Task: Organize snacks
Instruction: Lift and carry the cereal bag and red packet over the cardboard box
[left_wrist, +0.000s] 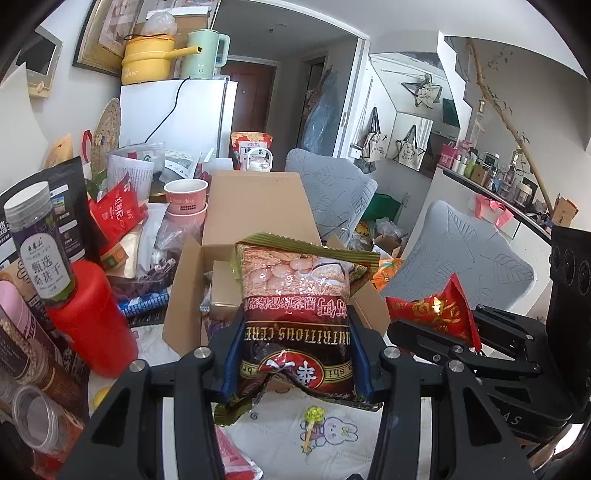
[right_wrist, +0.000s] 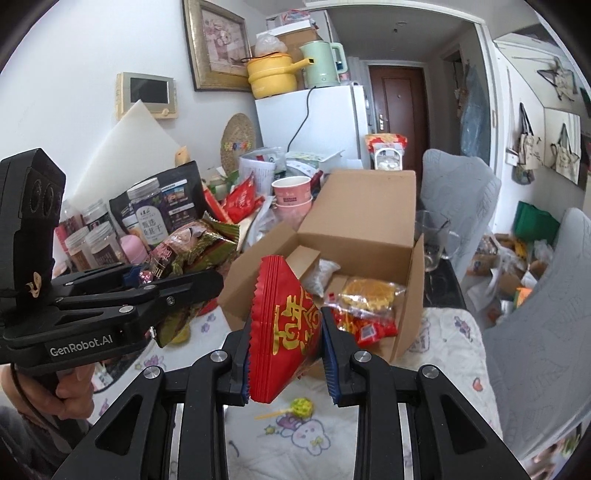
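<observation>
Left gripper (left_wrist: 297, 354) and right gripper (right_wrist: 286, 354), side by side, each clamped on a packet; hand (right_wrist: 62, 391) grips left handle.

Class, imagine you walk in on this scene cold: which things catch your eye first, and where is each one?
First, the two snack packs held up close to the cameras: a cereal bag clamped in the left gripper, and a red packet with gold characters in the right gripper. Just behind them an open cardboard box stands on the table, already holding snacks. Farther back, a yellow pot sits atop the white fridge.
</observation>
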